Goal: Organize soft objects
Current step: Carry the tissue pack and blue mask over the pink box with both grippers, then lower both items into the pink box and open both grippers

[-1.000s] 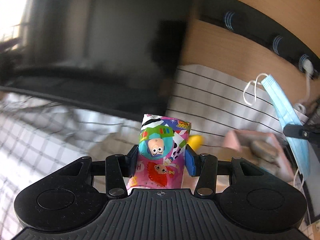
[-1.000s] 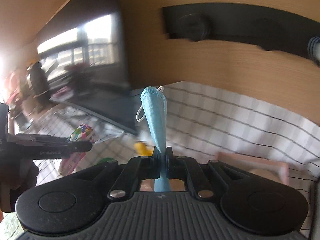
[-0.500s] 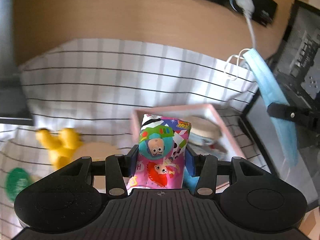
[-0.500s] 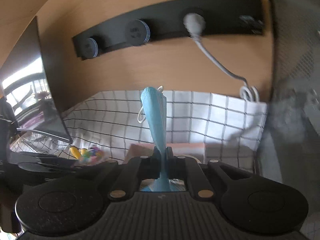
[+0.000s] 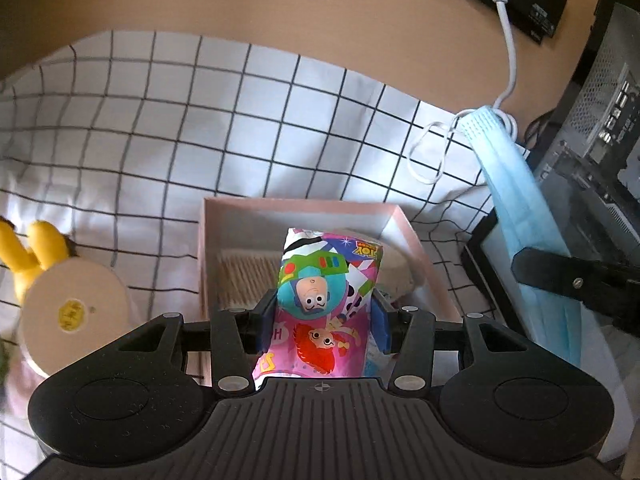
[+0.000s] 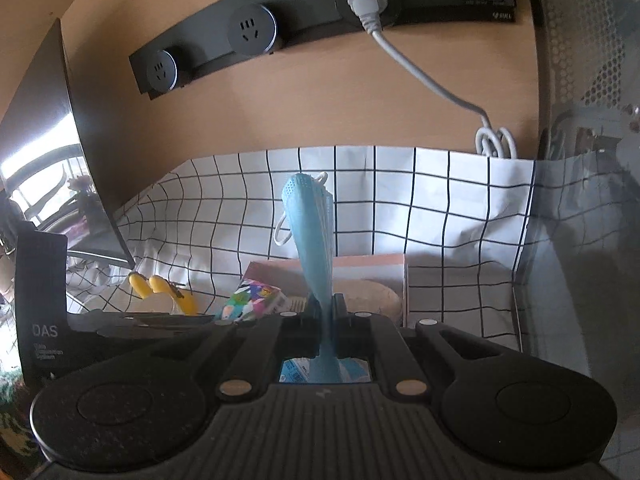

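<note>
Both views had swung from the dark monitor to the pink box (image 5: 412,248) on the checked cloth (image 5: 160,132). From the left wrist, we saw our left gripper (image 5: 322,316) clamping the cartoon tissue pack (image 5: 328,304) above that box, a yellow plush (image 5: 36,252) off left. From the right wrist, our right gripper (image 6: 327,312) pinched the blue face mask (image 6: 312,240), upright before the box (image 6: 360,262).

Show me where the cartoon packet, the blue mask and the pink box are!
cartoon packet (image 5: 326,300): left wrist view, its printed front.
blue mask (image 6: 310,232): right wrist view, its pleated middle.
pink box (image 5: 304,205): left wrist view, its far rim.
</note>
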